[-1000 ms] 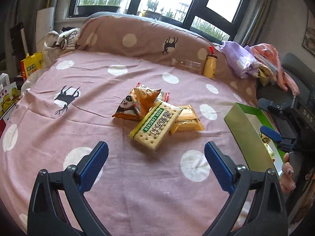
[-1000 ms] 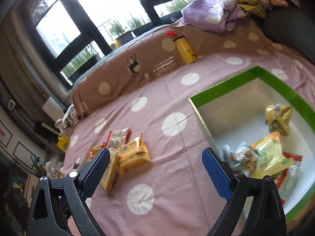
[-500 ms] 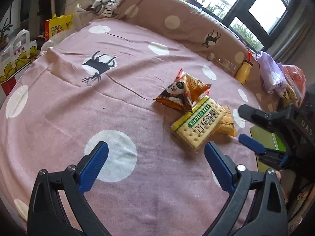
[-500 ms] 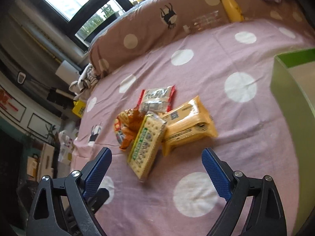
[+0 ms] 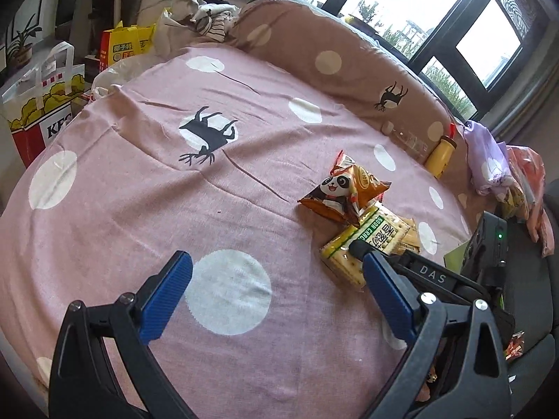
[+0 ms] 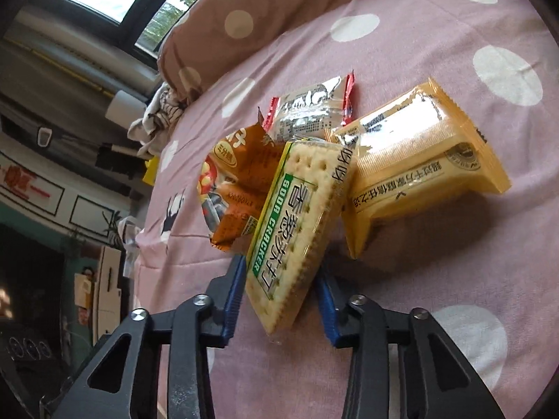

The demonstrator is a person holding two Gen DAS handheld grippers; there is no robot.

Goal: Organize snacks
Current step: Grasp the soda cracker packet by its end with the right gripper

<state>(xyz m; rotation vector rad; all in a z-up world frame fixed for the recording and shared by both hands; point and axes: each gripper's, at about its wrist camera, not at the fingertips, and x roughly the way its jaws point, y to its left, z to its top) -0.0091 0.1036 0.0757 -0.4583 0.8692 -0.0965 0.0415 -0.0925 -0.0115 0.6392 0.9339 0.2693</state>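
Note:
Several snacks lie in a pile on the pink dotted bedsheet (image 5: 139, 192). My right gripper (image 6: 279, 296) is closing its jaws on the near end of the soda cracker pack (image 6: 297, 216), and the blue pads press on both its sides. Under and beside that pack lie an orange panda bag (image 6: 237, 181), a silver-red packet (image 6: 311, 111) and a yellow pack (image 6: 419, 160). In the left wrist view the cracker pack (image 5: 367, 241) and the panda bag (image 5: 344, 193) sit to the right. My left gripper (image 5: 276, 265) hangs open above a white dot with nothing between its fingers.
A sliver of the green box (image 5: 454, 255) shows behind the right gripper's body. A yellow bottle (image 5: 442, 155) and a clear jar (image 5: 408, 139) lie against the brown pillow (image 5: 332, 63). Clothes (image 5: 489, 153) are heaped at right. Paper bags (image 5: 42, 104) stand off the bed's left edge.
My right gripper swung from the green box over to the snack pile, came down and closed on the cracker pack. My left gripper drifted left, rolled and stayed open.

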